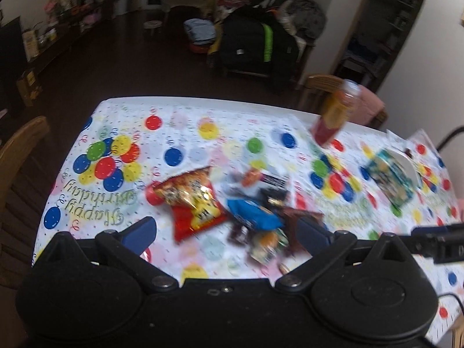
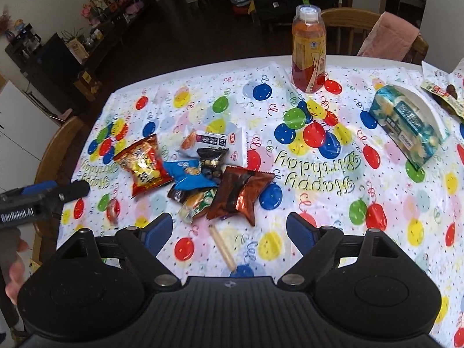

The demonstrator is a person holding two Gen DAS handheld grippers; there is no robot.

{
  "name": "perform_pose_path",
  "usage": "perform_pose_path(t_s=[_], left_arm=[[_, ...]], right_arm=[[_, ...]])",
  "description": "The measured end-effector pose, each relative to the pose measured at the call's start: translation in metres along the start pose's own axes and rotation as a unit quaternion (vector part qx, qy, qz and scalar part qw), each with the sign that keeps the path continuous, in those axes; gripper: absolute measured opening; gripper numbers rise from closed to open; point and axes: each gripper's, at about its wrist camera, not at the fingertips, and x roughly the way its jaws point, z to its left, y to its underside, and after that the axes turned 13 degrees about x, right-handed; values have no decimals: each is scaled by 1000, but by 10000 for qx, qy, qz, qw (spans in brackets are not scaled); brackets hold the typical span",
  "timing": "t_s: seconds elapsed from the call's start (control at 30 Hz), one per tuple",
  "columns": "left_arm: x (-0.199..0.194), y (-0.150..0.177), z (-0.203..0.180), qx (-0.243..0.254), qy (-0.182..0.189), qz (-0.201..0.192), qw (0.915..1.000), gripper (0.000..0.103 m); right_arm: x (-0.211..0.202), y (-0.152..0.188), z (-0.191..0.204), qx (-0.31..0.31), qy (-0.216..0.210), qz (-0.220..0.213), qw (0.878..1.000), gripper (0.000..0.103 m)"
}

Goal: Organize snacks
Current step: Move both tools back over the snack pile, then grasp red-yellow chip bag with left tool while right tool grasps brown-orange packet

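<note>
Both claws empty, jaws spread wide. My right gripper (image 2: 229, 232) hangs above the near edge of the table (image 2: 391, 261); my left gripper (image 1: 226, 229) sits low at the same edge, its view blurred.

Landmark: the red chip bag (image 2: 145, 165). The snack pile runs to its right: blue packet (image 2: 185, 177) touching it, black sachet (image 2: 211, 159) just beyond the blue, white pouch (image 2: 220, 142) behind those, brown foil bag (image 2: 240, 194) furthest right, green-and-orange packet (image 2: 197, 203) half buried under the blue and brown. A stick-shaped snack (image 2: 221, 246) lies apart, nearer me. A small round red sweet (image 2: 112, 210) sits near-left of the chip bag.

Step, as I judge it: pick the first snack. Best to start at the pile's edge, chip bag or brown bag, pinching a crimped seam, not the puffed middle, so neighbours don't drag.

Writing: "Happy Birthday" on the tablecloth (image 2: 319, 171); "GenRobot.AI" on the left gripper body. Packet lettering is Chinese, unreadable. Bottle (image 2: 308, 49) stands far right, behind.
</note>
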Motion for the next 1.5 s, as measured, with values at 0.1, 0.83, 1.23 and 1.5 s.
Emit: perform_pose_path(t_s=[0.1,0.83,1.23,1.5], left_arm=[[22,-10,13,-207,-166,136,9996,102],[163,-26,41,-897,-702,1038,9881,102],[193,-17,49,-1250,-465,1345,9819,79],[186,-14,55,-1409,-376,1248,9814,69]], right_arm=[[21,-12,-2,29,69,129,9999,86],[150,-41,-11,235,402,1023,9937,86],[176,-37,-10,301,265,1208,9919,77],[173,-34,-5,248,225,1144,9929,52]])
